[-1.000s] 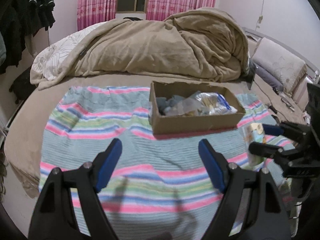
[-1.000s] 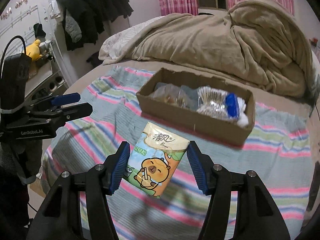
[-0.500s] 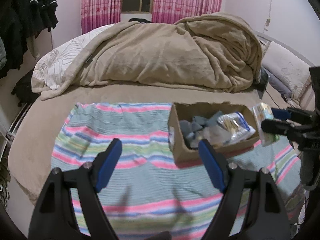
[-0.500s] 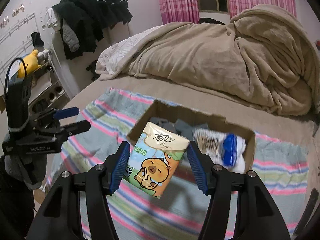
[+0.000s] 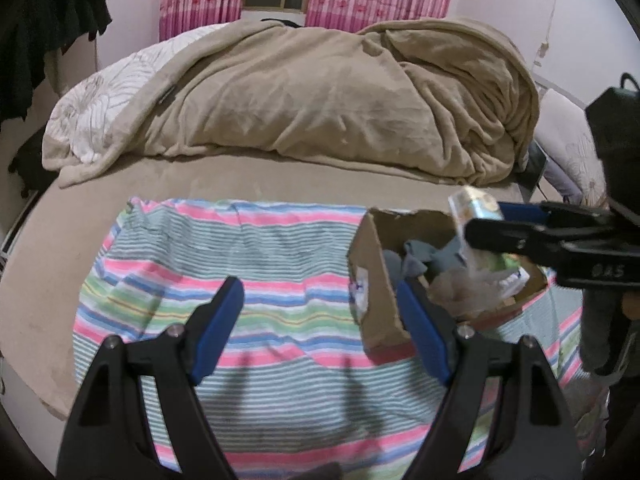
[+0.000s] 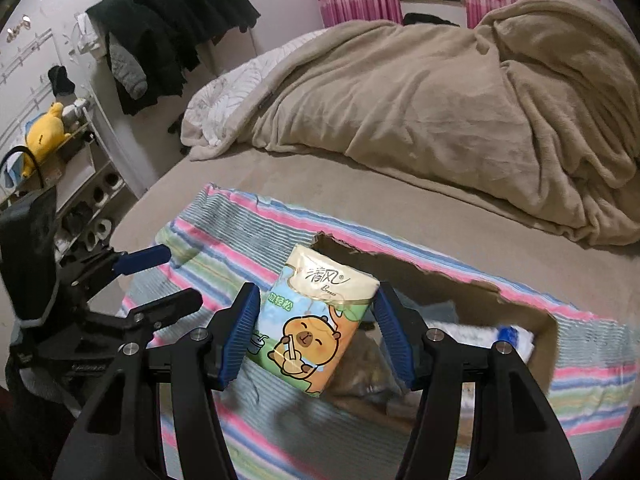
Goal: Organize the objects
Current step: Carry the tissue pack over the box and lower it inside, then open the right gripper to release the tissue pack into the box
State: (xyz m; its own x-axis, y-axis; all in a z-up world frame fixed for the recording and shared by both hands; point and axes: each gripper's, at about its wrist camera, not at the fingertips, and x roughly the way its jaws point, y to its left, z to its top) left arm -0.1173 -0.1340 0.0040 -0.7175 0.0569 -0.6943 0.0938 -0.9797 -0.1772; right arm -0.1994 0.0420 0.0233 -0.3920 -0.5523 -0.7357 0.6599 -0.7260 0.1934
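A pack of tissues (image 6: 316, 320) printed with a cartoon capybara hangs in the grip of the right tool (image 6: 316, 326), its blue pads (image 6: 240, 332) pressed against both sides of the packet, which now sits directly over the near edge of the open cardboard box (image 6: 440, 276) on the bed. A second ago the same packet was held above the striped cloth (image 6: 224, 224) short of the box; half a second ago it had closed on the near wall; now the box's interior lies just beyond and below the packet, with a clear plastic bag (image 6: 368, 364) and a blue-capped item (image 6: 508, 334) visible past the right-hand pad. From the left wrist view the packet (image 5: 476, 216) can be seen suspended above the box (image 5: 376, 280) and the grey cloth items (image 5: 416, 260) already inside it. The left tool (image 5: 320, 328) stands released and empty, its jaws wide apart, the right-hand pad in front of the box's near corner and the left one over bare striped cloth (image 5: 240, 240); over the same second the box has slid from dead ahead of this tool to its right. The carry appears all but finished: judging from the position, what remains is a short lowering and a release into the box, where the likeliest snag is the packet catching on the torn cardboard rim or landing on the slippery plastic bag.
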